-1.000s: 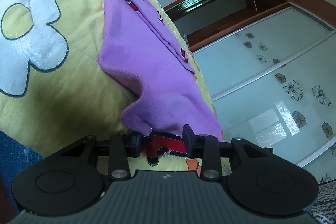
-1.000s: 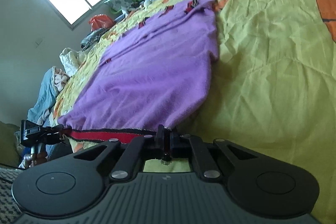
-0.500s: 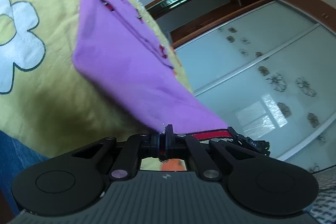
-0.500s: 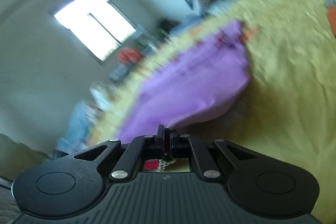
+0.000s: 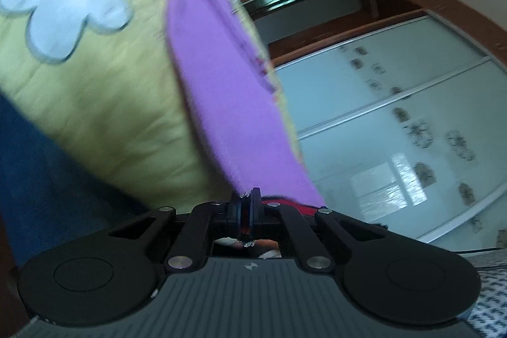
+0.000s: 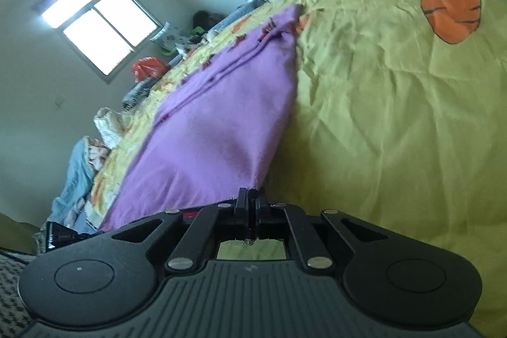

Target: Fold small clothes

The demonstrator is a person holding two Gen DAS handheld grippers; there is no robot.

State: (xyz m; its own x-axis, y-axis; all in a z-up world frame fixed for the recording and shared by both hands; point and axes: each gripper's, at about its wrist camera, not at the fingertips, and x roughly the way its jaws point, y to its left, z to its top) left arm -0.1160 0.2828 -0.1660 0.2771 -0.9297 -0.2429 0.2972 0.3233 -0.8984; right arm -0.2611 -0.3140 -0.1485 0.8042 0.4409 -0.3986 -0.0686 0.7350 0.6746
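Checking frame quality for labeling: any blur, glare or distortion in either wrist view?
Left wrist: motion blur smears the white flower print and purple garment; wardrobe doors bow from fisheye. Right wrist: sharper, window blown out, carrot print crisp.

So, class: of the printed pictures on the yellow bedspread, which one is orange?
The carrot print, seen in the right wrist view on the yellow bedspread; the other picture, a flower print, is white.
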